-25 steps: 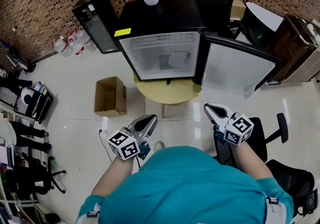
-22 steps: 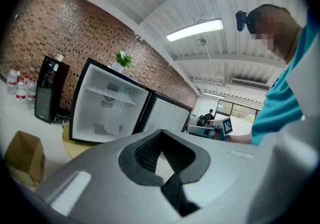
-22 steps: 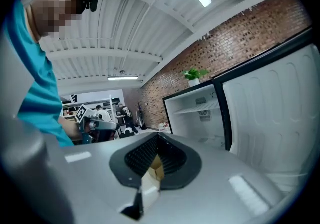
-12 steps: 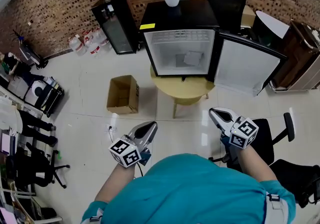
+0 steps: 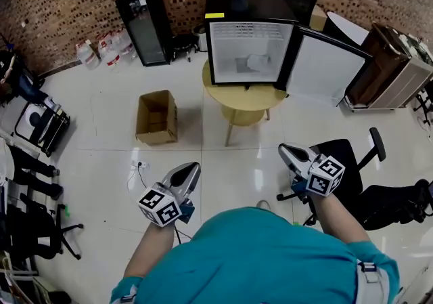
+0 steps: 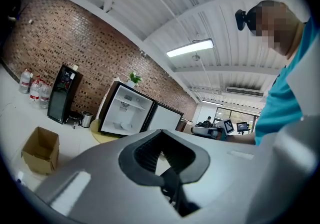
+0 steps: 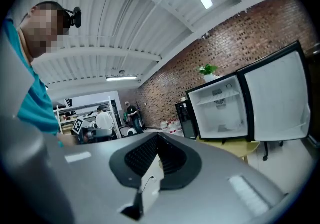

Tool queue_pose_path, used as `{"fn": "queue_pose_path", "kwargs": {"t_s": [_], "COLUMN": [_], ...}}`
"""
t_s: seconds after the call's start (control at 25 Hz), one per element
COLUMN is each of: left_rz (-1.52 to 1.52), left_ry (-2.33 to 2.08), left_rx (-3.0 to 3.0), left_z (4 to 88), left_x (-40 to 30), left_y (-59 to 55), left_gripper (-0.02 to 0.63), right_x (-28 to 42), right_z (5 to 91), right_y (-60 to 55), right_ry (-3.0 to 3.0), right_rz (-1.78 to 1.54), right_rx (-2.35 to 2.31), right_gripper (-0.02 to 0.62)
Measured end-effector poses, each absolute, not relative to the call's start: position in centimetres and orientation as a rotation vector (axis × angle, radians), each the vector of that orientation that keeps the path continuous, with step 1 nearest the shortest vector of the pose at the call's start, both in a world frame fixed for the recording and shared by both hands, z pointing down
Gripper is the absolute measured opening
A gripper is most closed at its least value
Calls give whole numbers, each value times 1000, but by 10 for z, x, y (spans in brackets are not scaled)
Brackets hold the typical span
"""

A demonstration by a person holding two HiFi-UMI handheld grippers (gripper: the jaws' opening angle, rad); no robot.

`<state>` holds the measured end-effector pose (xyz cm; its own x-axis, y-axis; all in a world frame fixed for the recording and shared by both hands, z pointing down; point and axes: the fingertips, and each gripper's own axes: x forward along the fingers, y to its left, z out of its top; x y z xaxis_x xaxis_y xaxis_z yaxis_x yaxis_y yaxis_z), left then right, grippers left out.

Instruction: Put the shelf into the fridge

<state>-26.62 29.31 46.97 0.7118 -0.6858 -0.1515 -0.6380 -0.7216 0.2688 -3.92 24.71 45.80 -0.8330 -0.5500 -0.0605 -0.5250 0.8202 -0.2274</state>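
Note:
The small black fridge [image 5: 245, 44] stands on a round wooden table [image 5: 243, 101] at the far side of the room, its door [image 5: 326, 68] swung open to the right. Something pale and flat [image 5: 252, 62] lies low inside it; I cannot pick out a loose shelf anywhere. My left gripper [image 5: 192, 168] and right gripper [image 5: 284, 149] hover over the floor well short of the table, both shut with nothing in them. The left gripper view shows the fridge [image 6: 125, 114] beyond the closed jaws, and the right gripper view also shows the fridge [image 7: 221, 111].
An open cardboard box [image 5: 157, 117] lies on the floor left of the table. A black drinks cooler [image 5: 144, 22] and water bottles [image 5: 99, 52] stand by the brick wall. An office chair [image 5: 348, 164] is beside my right gripper; a wooden cabinet [image 5: 384, 66] is at the right.
The fridge and table have receded toward the top of the head view, so I stand farther from them. Both grippers stay shut and keep their place in front of me.

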Motion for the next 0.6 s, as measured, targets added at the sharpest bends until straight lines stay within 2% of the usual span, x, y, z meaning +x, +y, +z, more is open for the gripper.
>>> {"fn": "queue_pose_path", "kwargs": {"t_s": [0.16,0.6], "left_rz": [-379,-352], "left_ry": [-1058,-1138], "left_rx": [2774,2718], "left_z": [453,473], "left_x": [-257,-82], "left_y": [344,398], "left_gripper": [1,0], "right_x": [-31,123], "right_z": [448,472], "right_y": [302,376], "right_ry": [2903,2972], "right_rz": [-235,-111], "right_rx": [-853,-731], "right_gripper": [2,2]}}
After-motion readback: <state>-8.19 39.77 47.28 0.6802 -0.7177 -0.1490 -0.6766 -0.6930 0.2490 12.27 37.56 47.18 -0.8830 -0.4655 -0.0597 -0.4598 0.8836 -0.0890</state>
